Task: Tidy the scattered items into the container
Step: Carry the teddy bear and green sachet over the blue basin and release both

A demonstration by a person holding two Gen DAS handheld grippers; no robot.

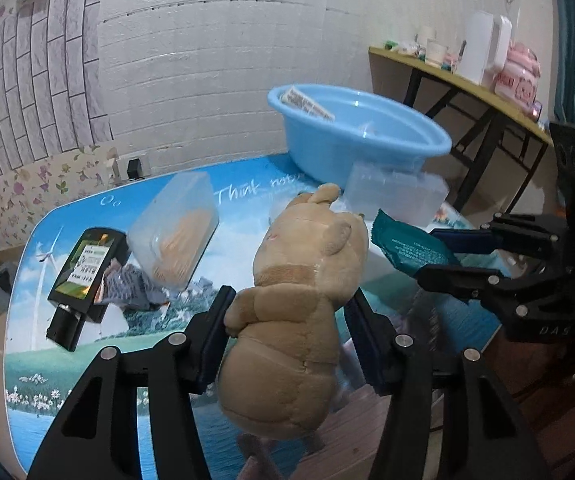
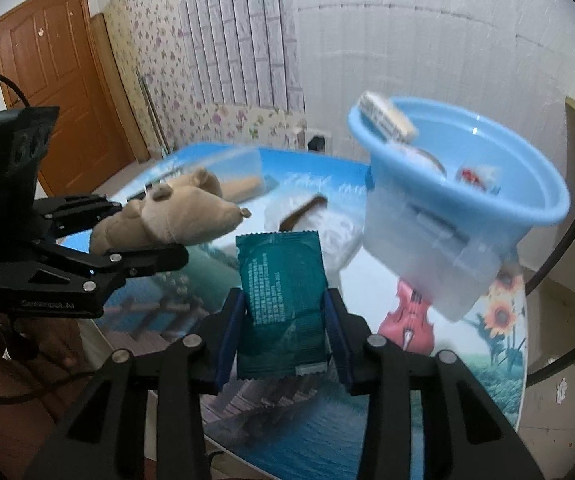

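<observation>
Risk entry: our left gripper (image 1: 283,344) squeezes the plush bear (image 1: 295,300), our right gripper (image 2: 285,320) pinches the teal packet (image 2: 283,300) only at its edges; beyond both fingertips the blue basin (image 2: 527,208) sits behind a clear box (image 2: 427,240) we might clip, slipping the packet.

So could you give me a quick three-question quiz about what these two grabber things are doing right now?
1. True or false: the left gripper holds the plush bear.
2. What do the right gripper's fingers clamp? A) a teal packet B) a clear box C) a phone
3. Fill in: the container to fill is a blue ____.

Key: 1 true. 2 A, the teal packet. 3 basin.
</observation>
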